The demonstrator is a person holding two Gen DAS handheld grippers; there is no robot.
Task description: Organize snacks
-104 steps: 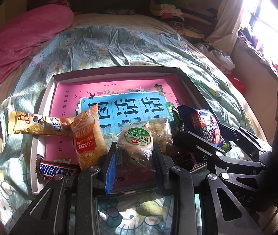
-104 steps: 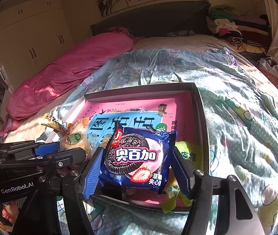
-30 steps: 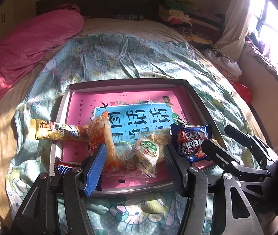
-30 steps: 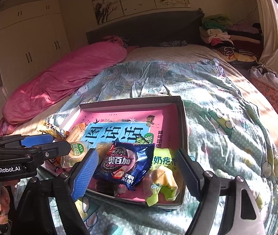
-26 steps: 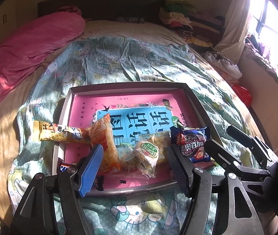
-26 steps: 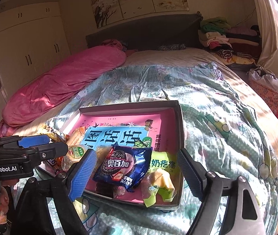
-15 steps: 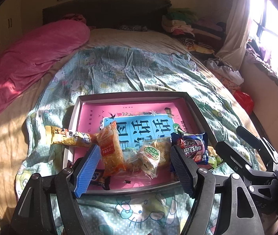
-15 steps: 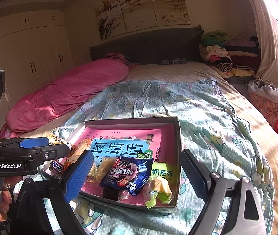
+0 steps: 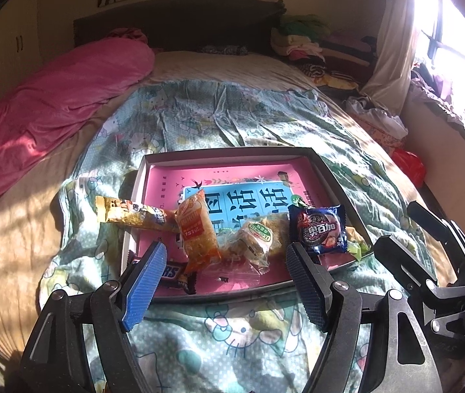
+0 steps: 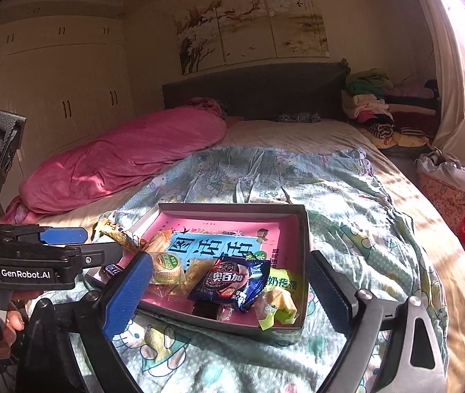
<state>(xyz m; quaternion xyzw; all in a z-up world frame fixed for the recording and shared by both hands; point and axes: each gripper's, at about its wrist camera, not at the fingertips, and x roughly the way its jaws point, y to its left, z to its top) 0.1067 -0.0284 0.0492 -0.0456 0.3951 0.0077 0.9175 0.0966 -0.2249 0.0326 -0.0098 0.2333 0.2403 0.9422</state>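
- Blue-wrapped, the cookie packet [image 10: 230, 281] is lying free in the shallow box [image 10: 304, 226] on the bed [image 10: 347, 203], no longer between the right gripper [image 10: 232, 288] fingers that were clamping it a few seconds back.
- Beside it, the clear-wrapped pastry with the green label [image 9: 258, 240] is resting on the pink floor of the box too, let go by the left gripper [image 9: 224, 276], which had been pinching it earlier.
- Both pairs of fingers are standing released; the right ones have just been spreading wider, with nothing pressed between them, and the left ones opened a moment before and are now holding wide.
- Both views are taking in more of the box and bedspread than a second ago, so the two tools are backing off and lifting away from the drop.
- An orange noodle bag [image 9: 198, 229] is lying propped in the box, and a long yellow stick pack [image 9: 134, 214] is hanging over its left wall, partly on the bedspread.
- At the near-left corner a Snickers bar [image 9: 170, 271] is showing behind the left finger; a yellow-green pouch [image 10: 279, 298] is sitting in the near-right corner.
- Judging by this, two snacks are now delivered, and the overhanging stick pack looks like the likeliest piece left to tidy.
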